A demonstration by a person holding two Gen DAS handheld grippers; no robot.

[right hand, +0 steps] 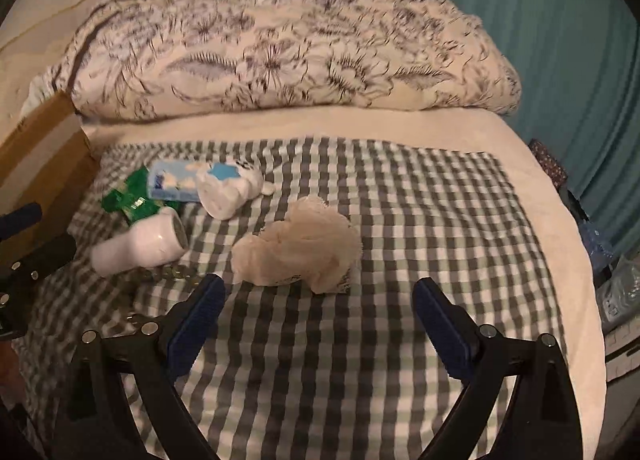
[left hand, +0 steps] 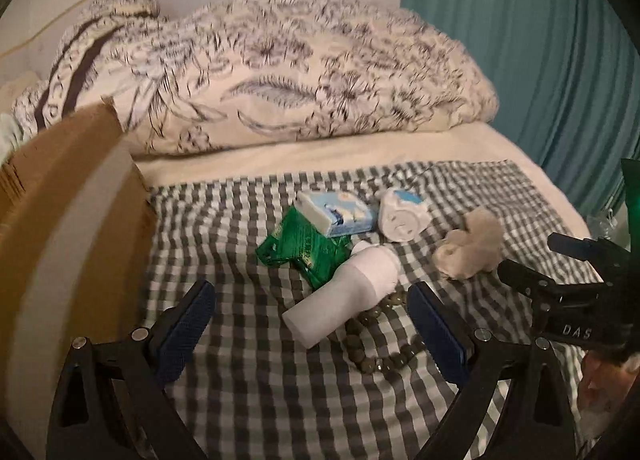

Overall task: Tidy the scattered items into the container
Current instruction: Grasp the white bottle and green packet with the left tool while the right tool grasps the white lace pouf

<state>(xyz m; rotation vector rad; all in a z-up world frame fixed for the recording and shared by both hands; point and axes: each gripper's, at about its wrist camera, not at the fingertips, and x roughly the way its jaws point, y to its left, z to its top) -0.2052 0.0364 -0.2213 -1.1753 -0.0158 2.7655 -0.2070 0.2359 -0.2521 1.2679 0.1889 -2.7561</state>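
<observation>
On a checked cloth [left hand: 248, 380] lie a white bottle [left hand: 348, 292], a green packet [left hand: 304, 248], a blue-and-white box [left hand: 340, 212], a crumpled white tissue pack [left hand: 402, 216], a beige mesh puff [left hand: 470, 248] and a string of beads [left hand: 384, 356]. My left gripper [left hand: 312, 296] is open and empty, just short of the bottle. A cardboard box [left hand: 68, 228] stands at the left. My right gripper [right hand: 320, 296] is open and empty, just in front of the puff [right hand: 296, 248]. The bottle [right hand: 140, 248] lies to its left.
A flowered duvet [left hand: 280, 68] is piled across the back of the bed. A teal curtain [left hand: 540, 40] hangs at the right. The bed's right edge [right hand: 576, 240] drops to clutter beside it. The right gripper's body [left hand: 576, 292] shows at the right of the left view.
</observation>
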